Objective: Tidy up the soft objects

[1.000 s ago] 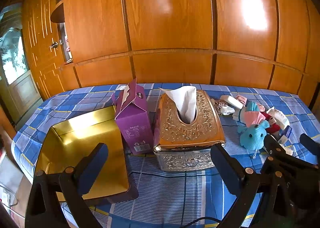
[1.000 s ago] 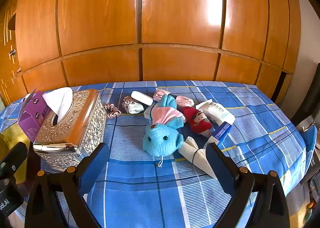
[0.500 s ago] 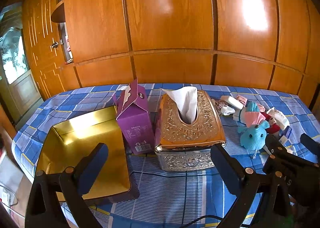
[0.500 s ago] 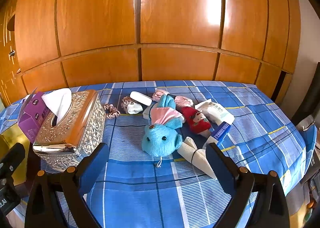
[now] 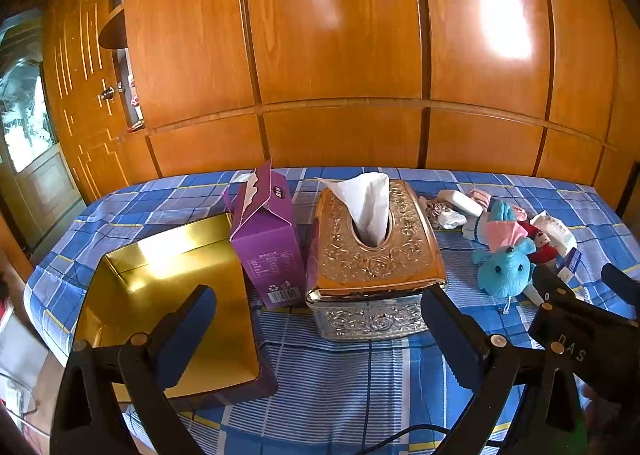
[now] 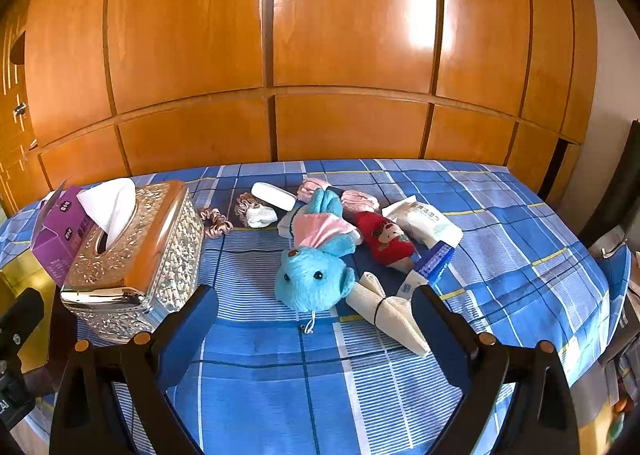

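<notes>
At the lower left of the left wrist view lies an empty gold tray (image 5: 168, 287), with a torn purple carton (image 5: 266, 243) and an ornate tissue box (image 5: 374, 255) to its right. The left gripper (image 5: 320, 331) hangs wide open and holds nothing. Little has changed over the last second: the toys sit slightly lower and nearer in the right wrist view, so sorting likely has not begun. At the centre of that view a fluffy blue plush toy (image 6: 314, 275) in a pink skirt lies on the blue checked cloth (image 6: 520, 223), touching a red doll (image 6: 382, 237) beside it. The right gripper (image 6: 316, 329), wide and empty, hovers just below it.
</notes>
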The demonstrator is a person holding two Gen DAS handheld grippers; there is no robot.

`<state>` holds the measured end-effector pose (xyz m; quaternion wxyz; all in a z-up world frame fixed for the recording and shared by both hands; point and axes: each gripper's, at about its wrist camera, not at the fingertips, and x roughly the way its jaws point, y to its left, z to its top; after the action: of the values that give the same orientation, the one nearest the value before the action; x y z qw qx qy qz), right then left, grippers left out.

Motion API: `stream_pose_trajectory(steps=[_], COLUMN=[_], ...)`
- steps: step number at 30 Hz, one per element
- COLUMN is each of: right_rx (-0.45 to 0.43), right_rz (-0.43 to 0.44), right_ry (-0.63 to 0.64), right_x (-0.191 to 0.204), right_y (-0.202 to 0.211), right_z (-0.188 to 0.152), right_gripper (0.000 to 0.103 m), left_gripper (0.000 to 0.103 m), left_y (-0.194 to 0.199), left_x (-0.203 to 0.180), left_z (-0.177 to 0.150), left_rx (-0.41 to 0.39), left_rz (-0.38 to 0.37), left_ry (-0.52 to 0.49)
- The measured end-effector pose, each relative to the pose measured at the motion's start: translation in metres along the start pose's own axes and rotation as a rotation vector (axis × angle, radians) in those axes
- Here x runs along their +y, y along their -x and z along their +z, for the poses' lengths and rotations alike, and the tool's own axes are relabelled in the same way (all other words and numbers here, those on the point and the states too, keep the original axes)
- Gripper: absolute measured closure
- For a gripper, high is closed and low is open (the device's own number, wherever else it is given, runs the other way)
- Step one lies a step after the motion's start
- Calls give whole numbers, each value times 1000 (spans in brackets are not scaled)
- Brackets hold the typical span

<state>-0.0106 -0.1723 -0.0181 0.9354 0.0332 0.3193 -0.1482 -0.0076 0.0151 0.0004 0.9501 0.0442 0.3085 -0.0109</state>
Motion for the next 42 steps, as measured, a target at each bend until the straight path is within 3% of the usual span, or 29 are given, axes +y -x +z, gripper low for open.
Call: stream_pose_trajectory(steps=[33,35,37,39,42], right_rx=[11,16,31,50,100], right_rz=[-39,-37,-38,-55,-83], right_ry=[-68,-77,-94,-106,-136], right_x=[-39,-45,-57,-68,-92], right_y=[-4,-5,-7,-11,-19], right_z=[-2,-1,-2,-4,-12], right_gripper=[5,5,5,5,5], left_gripper=[0,0,0,0,0], left_y=[5,7,6,-2,-19], left_x=[-23,-26,-31,-43,-69], left_z=[0,3,7,12,18], left_rx=[-9,-19,-15,46,117], left_rz=[-36,-106,-222,-317,-378], left_ry=[-62,-78,-91,-124,-202])
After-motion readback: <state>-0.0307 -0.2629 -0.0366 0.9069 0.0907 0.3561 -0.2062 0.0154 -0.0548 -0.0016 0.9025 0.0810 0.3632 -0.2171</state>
